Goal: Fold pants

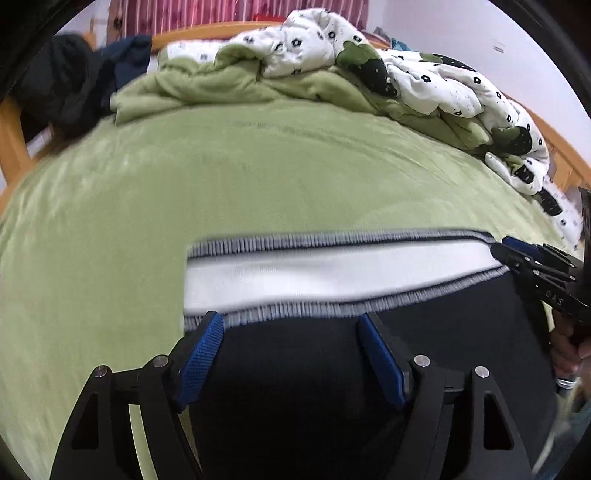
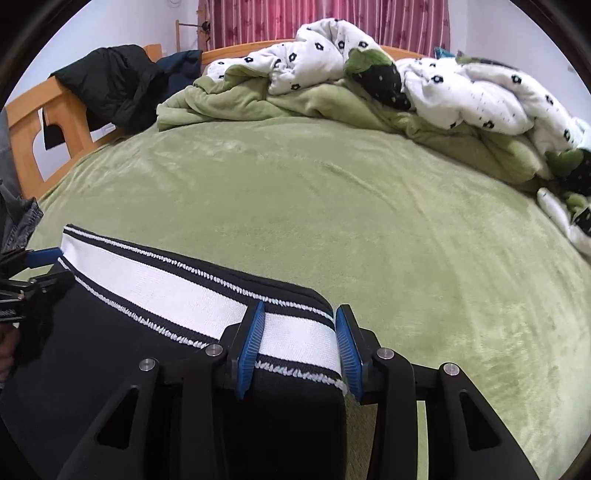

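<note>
Black pants [image 1: 295, 369] with a white waistband [image 1: 332, 273] lie on the green bed cover [image 1: 221, 184]. My left gripper [image 1: 291, 325] is open, its blue pads over the black cloth just below the left end of the waistband. My right gripper [image 2: 301, 328] straddles the right end of the waistband [image 2: 155, 273], with the band's end between its blue pads, a small gap at the right pad. It also shows in the left wrist view [image 1: 517, 254] at the band's right end. The left gripper's tip [image 2: 40, 256] shows at the band's left end.
A bunched green blanket [image 2: 240, 99] and a white flower-print duvet [image 2: 461, 88] lie along the far side of the bed. Dark jackets [image 2: 110, 81] hang over the wooden bed frame [image 2: 33, 122] at the far left. Striped pink curtains [image 2: 295, 18] hang behind.
</note>
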The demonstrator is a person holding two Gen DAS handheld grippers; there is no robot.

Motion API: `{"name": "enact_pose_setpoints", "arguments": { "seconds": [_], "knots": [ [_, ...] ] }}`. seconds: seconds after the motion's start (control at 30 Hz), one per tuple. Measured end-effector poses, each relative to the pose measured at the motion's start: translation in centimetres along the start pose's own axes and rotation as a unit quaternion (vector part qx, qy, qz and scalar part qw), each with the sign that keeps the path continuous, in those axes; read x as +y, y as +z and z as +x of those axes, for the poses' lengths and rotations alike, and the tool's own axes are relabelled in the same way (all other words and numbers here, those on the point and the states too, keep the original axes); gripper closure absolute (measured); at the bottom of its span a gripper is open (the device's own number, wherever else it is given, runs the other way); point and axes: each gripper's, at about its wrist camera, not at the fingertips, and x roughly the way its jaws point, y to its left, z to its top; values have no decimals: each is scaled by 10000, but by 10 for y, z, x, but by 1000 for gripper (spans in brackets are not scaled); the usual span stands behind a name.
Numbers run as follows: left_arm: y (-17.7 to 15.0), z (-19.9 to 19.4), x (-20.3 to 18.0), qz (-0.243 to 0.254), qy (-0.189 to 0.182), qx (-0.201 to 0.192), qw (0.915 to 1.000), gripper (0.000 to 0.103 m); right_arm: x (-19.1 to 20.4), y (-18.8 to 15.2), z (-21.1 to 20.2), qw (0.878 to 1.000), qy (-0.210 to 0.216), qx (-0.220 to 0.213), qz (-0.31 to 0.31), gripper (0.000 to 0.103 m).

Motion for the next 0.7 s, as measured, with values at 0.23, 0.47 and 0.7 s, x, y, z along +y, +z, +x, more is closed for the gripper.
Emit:
{"name": "enact_pose_setpoints", "arguments": {
  "seconds": [0.23,0.47,0.7],
  "knots": [
    [-61,-42,-16,614,-273,352,9971,29,-2,-33,-66,9990,228,67,-376,53],
    [-142,-108,-18,524,-654,264,9961,29,9,-100,-113,9963,-120,371,-770,53],
    [-196,-149,-20,1130,-20,35,9936,28,-1,-131,-172,9996,-296,-6,-10,49]
  ]
}}
